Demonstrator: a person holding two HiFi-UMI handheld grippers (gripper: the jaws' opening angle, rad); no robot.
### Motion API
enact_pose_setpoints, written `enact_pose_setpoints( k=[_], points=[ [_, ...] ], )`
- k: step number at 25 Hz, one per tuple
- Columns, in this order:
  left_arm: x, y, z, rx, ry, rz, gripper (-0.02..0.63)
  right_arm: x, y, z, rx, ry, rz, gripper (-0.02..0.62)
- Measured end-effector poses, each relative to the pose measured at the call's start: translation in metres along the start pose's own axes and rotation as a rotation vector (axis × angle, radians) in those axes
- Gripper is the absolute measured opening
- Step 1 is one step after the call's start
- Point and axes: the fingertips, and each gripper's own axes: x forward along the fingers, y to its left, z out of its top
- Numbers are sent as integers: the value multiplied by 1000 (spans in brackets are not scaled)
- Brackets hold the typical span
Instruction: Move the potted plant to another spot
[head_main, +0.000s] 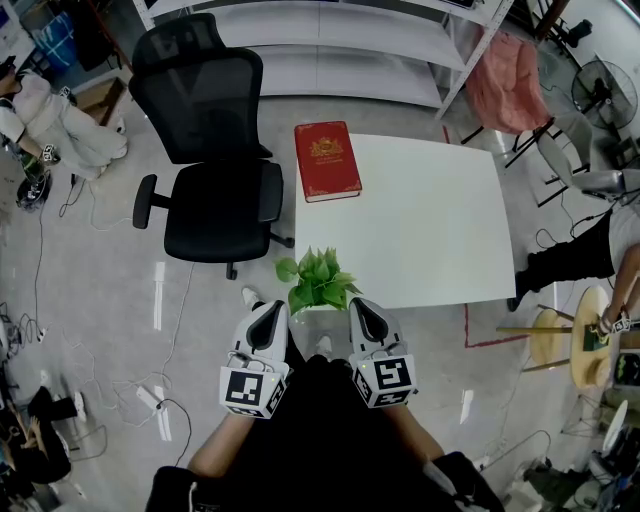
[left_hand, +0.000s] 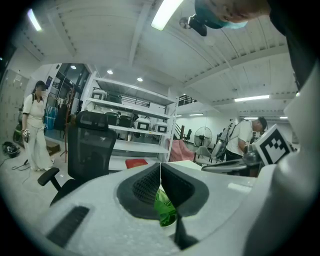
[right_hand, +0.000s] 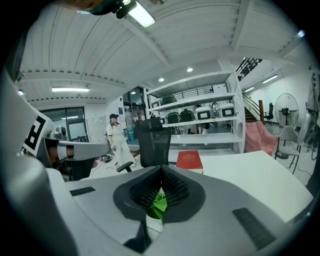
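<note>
The potted plant (head_main: 318, 280), green leaves over a white pot, stands at the near left corner of the white table (head_main: 430, 230). My left gripper (head_main: 272, 308) hangs just short of it on the left, and my right gripper (head_main: 360, 305) just short of it on the right. Neither touches the plant. In the left gripper view the jaws of the left gripper (left_hand: 160, 167) meet in a thin line, with the plant (left_hand: 165, 210) showing behind them. The right gripper (right_hand: 161, 172) is likewise shut on nothing, and the plant (right_hand: 159, 204) sits beyond its jaws.
A red book (head_main: 326, 160) lies at the table's far left corner. A black office chair (head_main: 205, 150) stands left of the table. Metal shelving (head_main: 340, 40) runs behind. People stand at the far left and right edges, and cables lie on the floor.
</note>
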Motion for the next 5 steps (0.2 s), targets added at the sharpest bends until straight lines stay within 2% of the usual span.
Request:
enact_pose_setpoints(
  k=[5],
  points=[
    [0,-3,-1,15,1,-15,18,-2,0,-2,-2,2,3,11]
  ],
)
